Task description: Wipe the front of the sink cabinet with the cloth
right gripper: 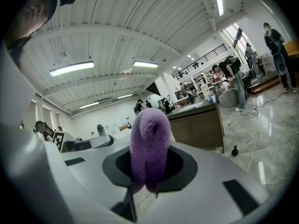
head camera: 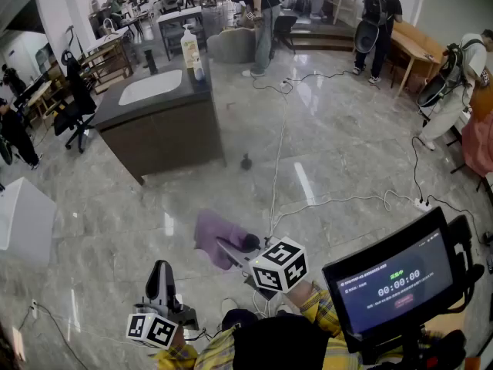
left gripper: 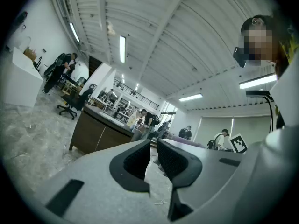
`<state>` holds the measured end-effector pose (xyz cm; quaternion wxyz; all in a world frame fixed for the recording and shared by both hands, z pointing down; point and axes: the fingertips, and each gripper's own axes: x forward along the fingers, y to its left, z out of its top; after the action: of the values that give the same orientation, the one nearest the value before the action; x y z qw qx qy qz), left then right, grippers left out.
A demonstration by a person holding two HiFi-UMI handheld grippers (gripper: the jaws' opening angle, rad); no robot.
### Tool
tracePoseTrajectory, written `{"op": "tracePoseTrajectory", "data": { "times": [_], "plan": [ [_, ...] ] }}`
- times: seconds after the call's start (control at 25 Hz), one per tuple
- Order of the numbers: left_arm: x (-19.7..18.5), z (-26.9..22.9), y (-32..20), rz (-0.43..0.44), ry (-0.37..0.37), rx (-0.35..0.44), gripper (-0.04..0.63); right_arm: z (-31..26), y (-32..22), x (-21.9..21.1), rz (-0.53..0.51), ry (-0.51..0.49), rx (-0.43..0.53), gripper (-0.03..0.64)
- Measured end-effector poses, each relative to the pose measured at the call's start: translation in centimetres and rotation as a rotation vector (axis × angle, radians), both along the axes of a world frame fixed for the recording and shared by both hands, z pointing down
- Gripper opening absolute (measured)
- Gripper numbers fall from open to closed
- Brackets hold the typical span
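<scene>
Head view: cabinet (head camera: 166, 141), perhaps marble floor (head camera: 347, 145)

Grey marble floor (head camera: 347, 145), glossy. White cables (head camera: 279, 153) ran across it to a power strip (head camera: 422, 203). A small dark object (head camera: 246, 162) sat near one cable. Black office chair (head camera: 77, 114) at left, white box (head camera: 23, 218) nearer. Screen (head camera: 397, 280) showed a timer. Several people (head camera: 258, 14) stood at the far end.
</scene>
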<state>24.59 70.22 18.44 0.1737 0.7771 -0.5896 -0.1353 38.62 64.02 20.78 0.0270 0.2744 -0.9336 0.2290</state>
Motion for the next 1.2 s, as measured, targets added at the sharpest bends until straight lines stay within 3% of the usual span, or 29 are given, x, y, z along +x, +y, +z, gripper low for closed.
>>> {"op": "tracePoseTrajectory", "data": {
  "times": [0.76, 1.2],
  "plan": [
    [0.1, -0.3, -1.1, 0.011, -0.005, 0.001, 0.044, -0.9, -0.9, 0.0, -0.004, -0.071, -0.03, 0.066],
    [0.1, 0.5, 0.2, -0.046, 0.002, -0.001, 0.044, 0.2, 0.2, 0.3, -0.062, -0.06, -0.024, 0.066]
  ]
}}
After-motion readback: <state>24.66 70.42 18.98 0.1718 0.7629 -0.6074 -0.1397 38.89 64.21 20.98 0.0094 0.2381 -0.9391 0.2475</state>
